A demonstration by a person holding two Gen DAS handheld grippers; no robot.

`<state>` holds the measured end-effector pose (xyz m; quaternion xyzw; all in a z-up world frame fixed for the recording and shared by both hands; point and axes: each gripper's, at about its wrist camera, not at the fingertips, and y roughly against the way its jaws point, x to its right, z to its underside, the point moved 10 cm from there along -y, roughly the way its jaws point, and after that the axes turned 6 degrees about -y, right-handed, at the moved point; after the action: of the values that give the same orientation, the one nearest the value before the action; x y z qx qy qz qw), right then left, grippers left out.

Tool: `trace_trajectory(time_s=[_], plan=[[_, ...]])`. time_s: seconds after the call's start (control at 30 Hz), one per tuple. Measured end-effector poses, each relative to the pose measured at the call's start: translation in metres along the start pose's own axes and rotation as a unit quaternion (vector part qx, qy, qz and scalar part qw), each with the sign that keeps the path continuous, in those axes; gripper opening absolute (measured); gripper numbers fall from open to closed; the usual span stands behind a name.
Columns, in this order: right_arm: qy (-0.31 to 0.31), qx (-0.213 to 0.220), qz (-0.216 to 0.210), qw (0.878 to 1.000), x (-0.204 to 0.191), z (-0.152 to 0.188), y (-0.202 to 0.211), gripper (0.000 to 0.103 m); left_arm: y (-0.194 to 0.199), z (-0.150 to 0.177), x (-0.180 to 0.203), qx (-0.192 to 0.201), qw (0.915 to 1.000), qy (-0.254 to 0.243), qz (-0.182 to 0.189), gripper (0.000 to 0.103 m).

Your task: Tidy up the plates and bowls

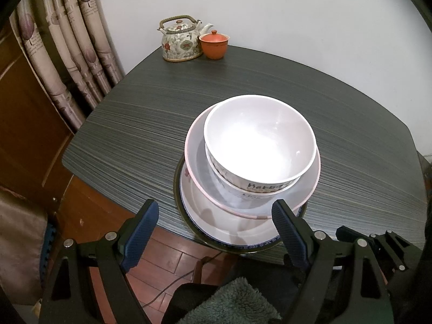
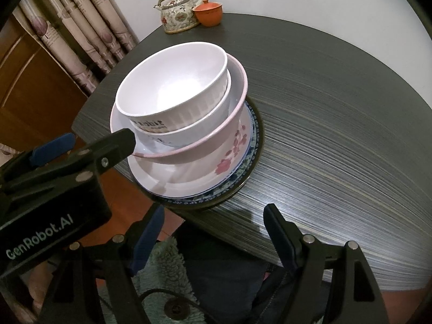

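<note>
A stack of dishes stands at the near edge of the dark table (image 1: 364, 124). A white bowl (image 1: 259, 140) with dark lettering sits on top, nested in a second white bowl (image 1: 253, 191). Under them lie a pink-rimmed plate (image 1: 310, 191), a flowered white plate (image 1: 216, 224) and a blue-patterned plate (image 1: 259, 244). My left gripper (image 1: 216, 224) is open and empty, just short of the stack's near rim. My right gripper (image 2: 213, 229) is open and empty, near the table edge below the stack (image 2: 172, 91). The left gripper also shows in the right wrist view (image 2: 91, 143), beside the stack.
A floral teapot (image 1: 182, 39) and an orange lidded cup (image 1: 214, 44) stand at the table's far edge by the wall. Curtains (image 1: 67, 54) hang to the left. A wooden floor (image 1: 162, 264) and a green fleece cloth (image 1: 232, 302) lie below the table edge.
</note>
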<state>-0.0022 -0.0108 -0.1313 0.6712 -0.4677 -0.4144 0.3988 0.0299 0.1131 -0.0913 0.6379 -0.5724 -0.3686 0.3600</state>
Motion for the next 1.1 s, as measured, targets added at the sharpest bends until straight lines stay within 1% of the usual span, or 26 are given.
trace_trajectory(time_s=[0.3, 0.73, 0.97, 1.1], plan=[[-0.001, -0.003, -0.002, 1.000, -0.0013, 0.0005, -0.0023, 0.078, 0.0006, -0.0001, 0.0009, -0.001, 1.0000, -0.001, 0.003, 0.083], [0.000, -0.006, -0.002, 1.000, -0.0015, 0.0001, -0.0024, 0.078, -0.0003, 0.0003, 0.0031, -0.003, 1.0000, -0.001, -0.007, 0.083], [-0.003, -0.010, -0.004, 1.000, -0.0027, 0.0004, -0.0028, 0.078, 0.0000, 0.0015, 0.0019, -0.006, 1.0000, 0.004, -0.004, 0.083], [-0.003, -0.011, -0.004, 1.000, -0.0026, -0.0003, -0.0034, 0.078, -0.0012, 0.0007, -0.0001, -0.006, 1.0000, 0.006, 0.004, 0.083]])
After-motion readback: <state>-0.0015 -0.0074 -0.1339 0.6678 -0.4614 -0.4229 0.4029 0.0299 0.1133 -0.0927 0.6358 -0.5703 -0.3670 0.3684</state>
